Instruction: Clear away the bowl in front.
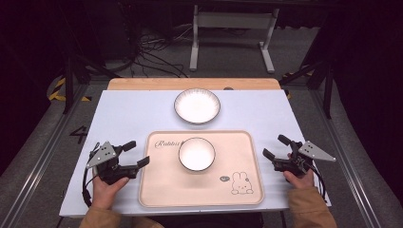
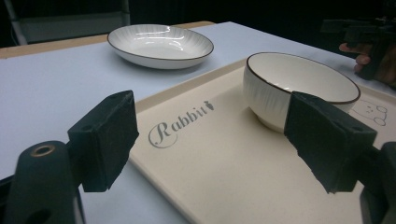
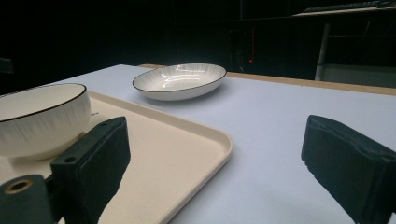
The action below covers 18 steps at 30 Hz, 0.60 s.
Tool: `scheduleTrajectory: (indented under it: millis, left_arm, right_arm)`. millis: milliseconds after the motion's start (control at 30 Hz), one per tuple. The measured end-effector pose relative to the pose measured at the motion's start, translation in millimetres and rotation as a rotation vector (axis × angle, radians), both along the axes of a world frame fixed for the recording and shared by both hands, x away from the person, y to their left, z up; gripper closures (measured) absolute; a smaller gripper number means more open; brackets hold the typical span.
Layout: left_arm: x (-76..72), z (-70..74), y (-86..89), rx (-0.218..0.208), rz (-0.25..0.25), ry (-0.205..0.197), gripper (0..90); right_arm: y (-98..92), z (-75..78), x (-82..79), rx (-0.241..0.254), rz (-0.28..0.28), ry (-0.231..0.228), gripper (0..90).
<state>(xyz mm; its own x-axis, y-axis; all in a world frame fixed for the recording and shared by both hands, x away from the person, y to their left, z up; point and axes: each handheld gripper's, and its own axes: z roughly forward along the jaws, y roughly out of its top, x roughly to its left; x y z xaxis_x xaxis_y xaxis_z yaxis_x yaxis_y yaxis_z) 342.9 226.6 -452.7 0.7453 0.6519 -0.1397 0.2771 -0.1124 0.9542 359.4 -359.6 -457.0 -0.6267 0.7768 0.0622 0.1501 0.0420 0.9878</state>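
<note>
We see a pale worktop (image 1: 128, 118) with a pink tray (image 1: 157, 190) lying flat near the person's side. The tray has the word "Rabbit" and a little bunny drawing (image 1: 241, 183) on it. A white bowl (image 1: 196, 154) with a dark rim stands upright on the tray, in its far middle part. A white plate (image 1: 197, 106) with a dark rim sits on the worktop just past the tray, apart from it.

We see 2 tools. The left tool (image 1: 136, 155) is held by the left hand (image 1: 108, 186) just beside the tray's left edge. Its jaws are wide apart and hold nothing. The right tool (image 1: 275, 147) is held by the right hand (image 1: 299, 179) just beside the tray's right edge. Its jaws are also wide apart and hold nothing.
</note>
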Motion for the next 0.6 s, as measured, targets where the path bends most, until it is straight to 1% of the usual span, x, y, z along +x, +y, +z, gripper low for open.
scheduleTrajectory:
  millis: [100,267,333,400,467,600]
  left_arm:
    - [-2.1,-4.9,3.5,0.005,0.021,0.01,17.4]
    - [-5.8,-12.3,9.4,0.006,0.04,0.018,16.8]
    - [-7.6,-13.1,11.3,0.013,0.051,0.015,16.2]
    - [-8.3,-13.9,12.7,0.003,0.05,0.016,15.9]
    - [-8.7,-15.3,13.1,0.001,0.062,0.016,15.2]
    - [-8.7,-16.2,13.3,0.009,0.066,0.017,14.2]
  right_arm:
    - [0.0,0.0,0.0,0.0,0.0,0.0,8.5]
    - [0.1,0.0,-0.1,-0.001,0.0,-0.001,8.5]
    - [0.1,0.0,-0.1,-0.001,-0.001,-0.001,8.4]
    - [0.1,0.0,-0.1,-0.001,-0.001,0.0,8.5]
    - [0.2,0.0,-0.1,-0.001,-0.001,0.001,8.6]
    - [0.2,0.0,-0.1,-0.003,0.0,-0.001,8.5]
